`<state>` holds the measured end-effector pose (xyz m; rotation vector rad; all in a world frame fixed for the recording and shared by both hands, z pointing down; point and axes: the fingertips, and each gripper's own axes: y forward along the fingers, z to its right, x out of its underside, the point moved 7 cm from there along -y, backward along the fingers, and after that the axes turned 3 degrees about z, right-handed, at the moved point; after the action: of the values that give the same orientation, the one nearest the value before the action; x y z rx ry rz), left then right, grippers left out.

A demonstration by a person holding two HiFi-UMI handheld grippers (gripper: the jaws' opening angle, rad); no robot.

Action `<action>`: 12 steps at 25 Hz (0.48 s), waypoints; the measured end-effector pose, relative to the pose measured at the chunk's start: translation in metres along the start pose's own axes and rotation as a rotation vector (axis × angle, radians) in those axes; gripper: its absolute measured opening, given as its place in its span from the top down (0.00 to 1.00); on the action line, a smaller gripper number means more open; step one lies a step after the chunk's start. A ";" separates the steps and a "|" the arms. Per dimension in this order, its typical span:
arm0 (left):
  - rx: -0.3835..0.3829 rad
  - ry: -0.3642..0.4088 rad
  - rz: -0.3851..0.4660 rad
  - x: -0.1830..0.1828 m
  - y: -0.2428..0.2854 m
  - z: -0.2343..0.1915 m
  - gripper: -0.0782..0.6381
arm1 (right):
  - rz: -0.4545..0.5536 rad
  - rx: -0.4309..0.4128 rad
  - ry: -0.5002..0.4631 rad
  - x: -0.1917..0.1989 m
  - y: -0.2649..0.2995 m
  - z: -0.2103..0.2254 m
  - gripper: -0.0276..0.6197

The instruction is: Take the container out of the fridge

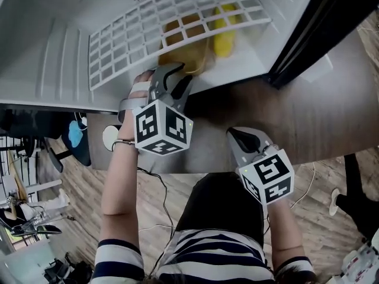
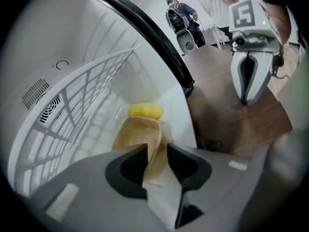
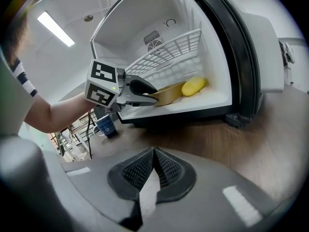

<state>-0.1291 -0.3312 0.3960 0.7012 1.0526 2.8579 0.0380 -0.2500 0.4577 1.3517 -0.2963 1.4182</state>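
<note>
Currently the left gripper (image 2: 154, 154) is clamped on the near rim of the tan, shallow, thin-walled container (image 2: 140, 135), with 1 jaw inside the wall and 1 outside. The container sits low on the floor of the small white open fridge (image 3: 140, 23), under the white wire shelf (image 1: 130, 40) and close to the front edge. A yellow oval object (image 2: 144, 111) lies just behind it; contact between the 2 cannot be told. The right gripper (image 3: 153, 152) has its jaws pressed together on nothing, above the brown wooden tabletop (image 3: 217, 139) in front of the fridge.

Judgement: the container looks light, fairly stiff and smooth-walled, so possibly slippery. The rim is the sensible hold, though a 1-sided pinch may let it tip. It is best drawn out low and level, clear of the shelf.
</note>
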 end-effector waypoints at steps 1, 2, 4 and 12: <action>0.006 -0.005 0.003 -0.001 0.000 0.001 0.89 | 0.000 0.001 0.003 0.001 0.001 0.001 0.96; 0.010 -0.011 0.005 -0.001 -0.001 0.001 0.89 | -0.001 0.003 0.004 0.002 0.001 0.001 0.96; 0.017 -0.022 0.008 -0.001 -0.001 0.001 0.89 | 0.000 0.004 0.004 0.003 0.002 0.002 0.96; 0.065 -0.007 0.013 0.004 -0.007 0.002 0.89 | 0.009 0.009 0.010 0.003 0.003 0.000 0.96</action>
<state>-0.1329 -0.3243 0.3942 0.7234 1.1488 2.8420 0.0369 -0.2498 0.4613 1.3520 -0.2902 1.4351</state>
